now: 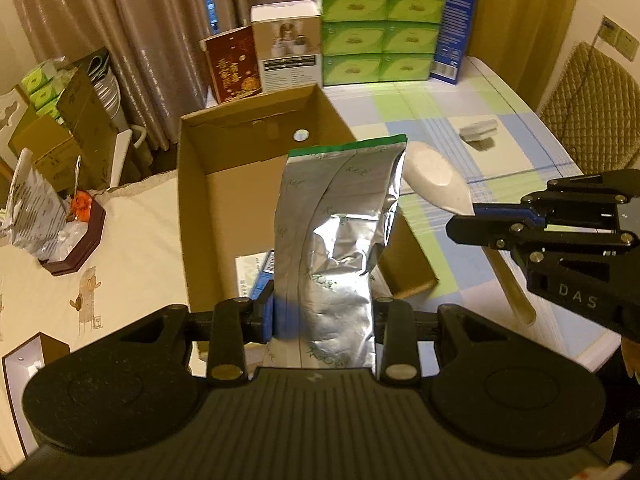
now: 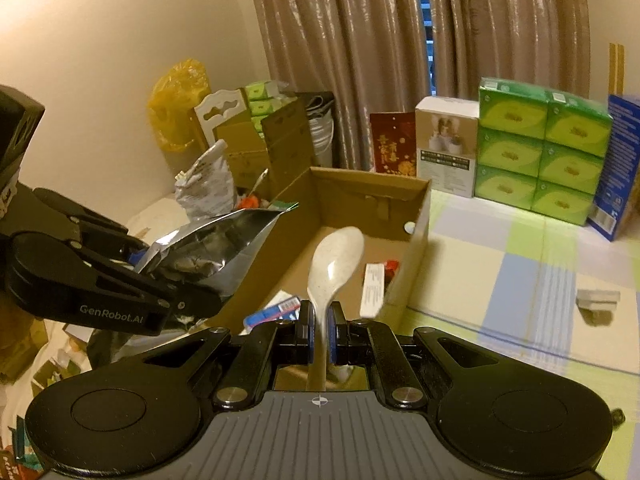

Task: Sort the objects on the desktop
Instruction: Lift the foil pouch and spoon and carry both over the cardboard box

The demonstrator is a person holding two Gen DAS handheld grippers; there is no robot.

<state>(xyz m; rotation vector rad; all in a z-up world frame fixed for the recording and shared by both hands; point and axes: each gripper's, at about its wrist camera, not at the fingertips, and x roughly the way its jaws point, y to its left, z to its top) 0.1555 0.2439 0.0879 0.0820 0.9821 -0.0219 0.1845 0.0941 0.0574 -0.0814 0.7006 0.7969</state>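
My left gripper [image 1: 324, 316] is shut on a silver foil pouch [image 1: 340, 232] with a green top edge, held upright over the near end of an open cardboard box [image 1: 224, 184]. My right gripper [image 2: 320, 328] is shut on the handle of a speckled white spoon [image 2: 338, 256], whose bowl points out over the same box [image 2: 372, 192]. In the left wrist view the right gripper [image 1: 464, 228] comes in from the right with the spoon [image 1: 434, 176] just right of the pouch. The right wrist view shows the left gripper [image 2: 212, 304] and pouch [image 2: 212, 248] at the box's left wall.
Inside the box lie a white paper strip [image 2: 374, 288] and a blue-red packet [image 2: 272, 312]. Green tissue boxes [image 1: 380, 32], a blue box [image 1: 454, 24], a white box [image 1: 288, 48] and a red box [image 1: 234, 64] line the table's far edge. A small grey-white block [image 1: 478, 130] lies on the checked cloth.
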